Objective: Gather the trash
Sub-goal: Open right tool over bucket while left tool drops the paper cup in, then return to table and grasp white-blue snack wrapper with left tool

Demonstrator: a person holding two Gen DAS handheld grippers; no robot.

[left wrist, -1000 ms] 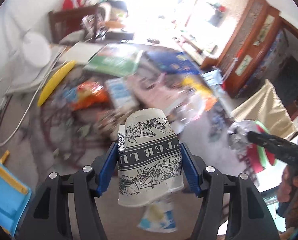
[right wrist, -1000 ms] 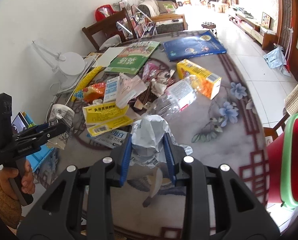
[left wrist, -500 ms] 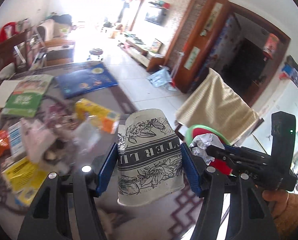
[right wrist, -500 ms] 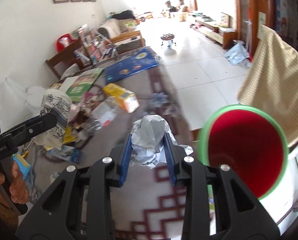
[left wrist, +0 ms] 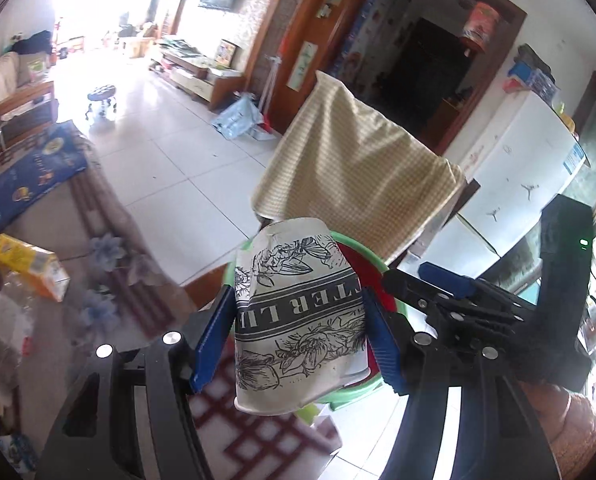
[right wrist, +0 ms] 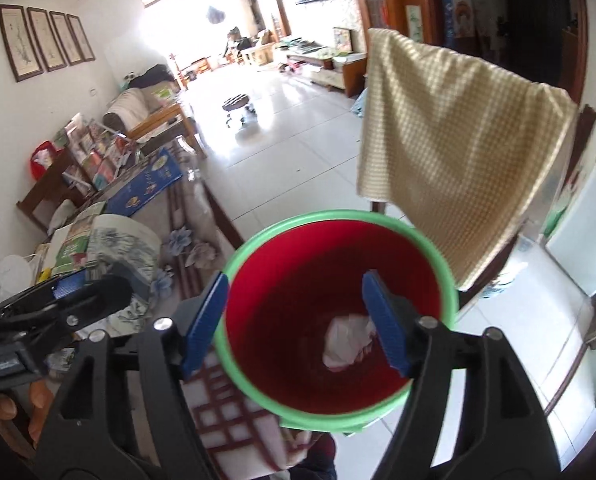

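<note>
Bucket [right wrist: 339,404]: red with green rim, being used as trash bin.
Right gripper [right wrist: 299,322]: jaws being opened over bucket; crumpled wrapper [right wrist: 347,340] lying inside.
Left gripper [left wrist: 298,334]: paper cup [left wrist: 298,320] being held beside bucket.
Next: cup needing release above the opening.

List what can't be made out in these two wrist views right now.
- Bucket interior, left wrist view: hidden behind the paper cup in the left gripper.
- Bucket base, right wrist view: cut off behind the right gripper, whose jaws are opening with nothing between them.
- Crumpled wad in the bucket: too blurred to identify.
- Cup lettering: partly wrapped out of sight.
- Table clutter, left wrist view: motion-blurred.
</note>
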